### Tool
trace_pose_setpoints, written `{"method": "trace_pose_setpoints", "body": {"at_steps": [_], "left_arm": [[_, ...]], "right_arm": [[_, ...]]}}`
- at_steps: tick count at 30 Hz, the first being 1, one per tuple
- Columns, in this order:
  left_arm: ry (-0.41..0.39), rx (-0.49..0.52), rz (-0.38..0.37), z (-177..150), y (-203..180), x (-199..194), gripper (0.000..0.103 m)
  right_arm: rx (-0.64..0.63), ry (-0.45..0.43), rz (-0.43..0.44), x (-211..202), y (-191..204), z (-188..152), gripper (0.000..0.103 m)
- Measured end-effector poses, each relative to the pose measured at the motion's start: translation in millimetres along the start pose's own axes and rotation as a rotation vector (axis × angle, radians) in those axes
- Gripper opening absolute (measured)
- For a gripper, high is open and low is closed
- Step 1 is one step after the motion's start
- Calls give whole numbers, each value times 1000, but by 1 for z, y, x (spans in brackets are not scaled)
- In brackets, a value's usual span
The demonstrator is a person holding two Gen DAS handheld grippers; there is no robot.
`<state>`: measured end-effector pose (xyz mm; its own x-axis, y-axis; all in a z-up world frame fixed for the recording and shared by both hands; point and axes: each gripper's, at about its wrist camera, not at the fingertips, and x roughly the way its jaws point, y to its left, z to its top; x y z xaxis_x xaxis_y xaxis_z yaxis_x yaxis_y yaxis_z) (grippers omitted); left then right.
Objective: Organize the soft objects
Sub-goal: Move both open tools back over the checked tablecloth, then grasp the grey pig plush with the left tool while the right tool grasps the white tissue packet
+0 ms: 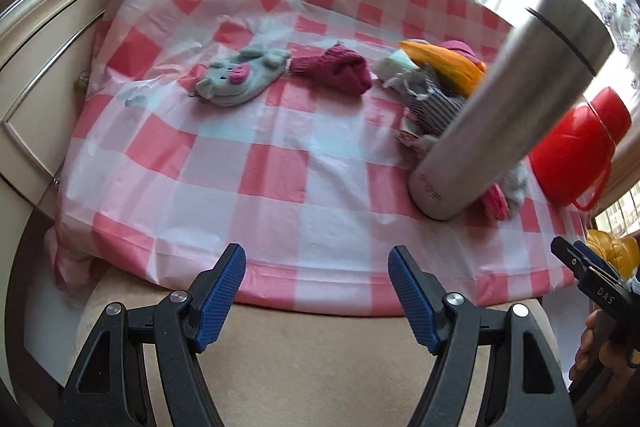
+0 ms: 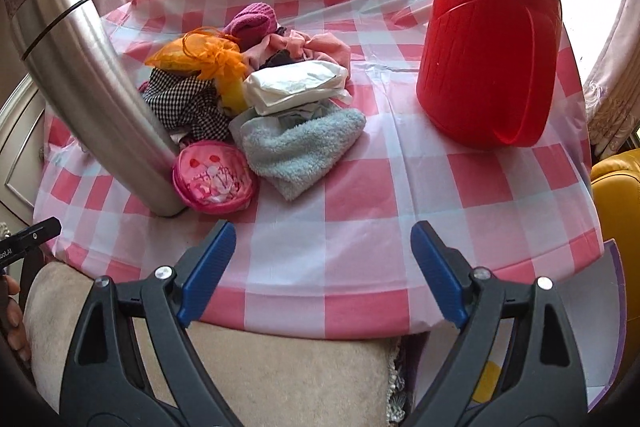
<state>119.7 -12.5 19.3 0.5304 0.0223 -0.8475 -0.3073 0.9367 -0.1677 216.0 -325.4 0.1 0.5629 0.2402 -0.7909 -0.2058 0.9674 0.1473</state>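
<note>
On the pink checked tablecloth (image 1: 280,167) lie a grey-green plush animal slipper (image 1: 236,79) and a magenta knitted sock (image 1: 332,67), side by side at the far middle. In the right wrist view, a heap of soft things holds an orange gauze bag (image 2: 204,57), a black-and-white checked cloth (image 2: 184,103), a white packet (image 2: 296,83), a pale blue fluffy towel (image 2: 300,147) and a round pink pouch (image 2: 214,177). My left gripper (image 1: 318,249) hangs open over the table's near edge, holding nothing. My right gripper (image 2: 323,225) is open and bare, short of the heap.
A steel flask (image 2: 96,91) stands against the heap's left side. A red thermos jug (image 2: 492,39) stands at the right. A beige cushioned seat (image 2: 280,379) is under both grippers, a cream cabinet (image 1: 36,75) left of the table, and a yellow chair (image 2: 616,187) at the right.
</note>
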Motion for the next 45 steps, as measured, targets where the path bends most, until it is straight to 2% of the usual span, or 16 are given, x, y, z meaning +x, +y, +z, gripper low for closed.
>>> {"method": "trace_pose_setpoints", "body": {"at_steps": [7, 11, 15, 19, 24, 30, 33, 34, 35, 36, 38, 41, 45], "left_arm": [[-58, -57, 53, 33, 37, 10, 75], [-104, -93, 61, 62, 54, 16, 75], [-118, -111, 52, 93, 67, 32, 75], [-91, -69, 67, 125, 73, 63, 74], [-29, -30, 57, 150, 81, 103, 75], [38, 67, 69, 160, 70, 134, 75], [41, 107, 101, 158, 63, 142, 73], [34, 122, 113, 157, 61, 142, 70], [27, 135, 125, 155, 59, 141, 63], [20, 143, 128, 154, 58, 140, 55], [14, 142, 118, 151, 57, 136, 52], [5, 159, 117, 145, 54, 132, 49], [-4, 123, 84, 135, 56, 121, 47]], "right_arm": [[13, -53, 34, 16, 0, 34, 91], [-38, -64, 51, 30, 4, 53, 91], [-102, -63, 80, 44, 7, 70, 94], [-155, -53, 92, 57, 7, 83, 96], [-250, -28, 112, 74, 13, 97, 98], [-352, 35, 115, 103, 22, 103, 98], [-329, 27, 116, 107, 16, 105, 97], [-310, 17, 132, 106, 14, 106, 90], [-295, 14, 147, 105, 13, 106, 79], [-288, 18, 144, 105, 13, 105, 80], [-269, 1, 130, 103, 13, 103, 79], [-236, -25, 114, 95, 11, 97, 79], [-202, -77, 88, 76, 6, 87, 78]]}}
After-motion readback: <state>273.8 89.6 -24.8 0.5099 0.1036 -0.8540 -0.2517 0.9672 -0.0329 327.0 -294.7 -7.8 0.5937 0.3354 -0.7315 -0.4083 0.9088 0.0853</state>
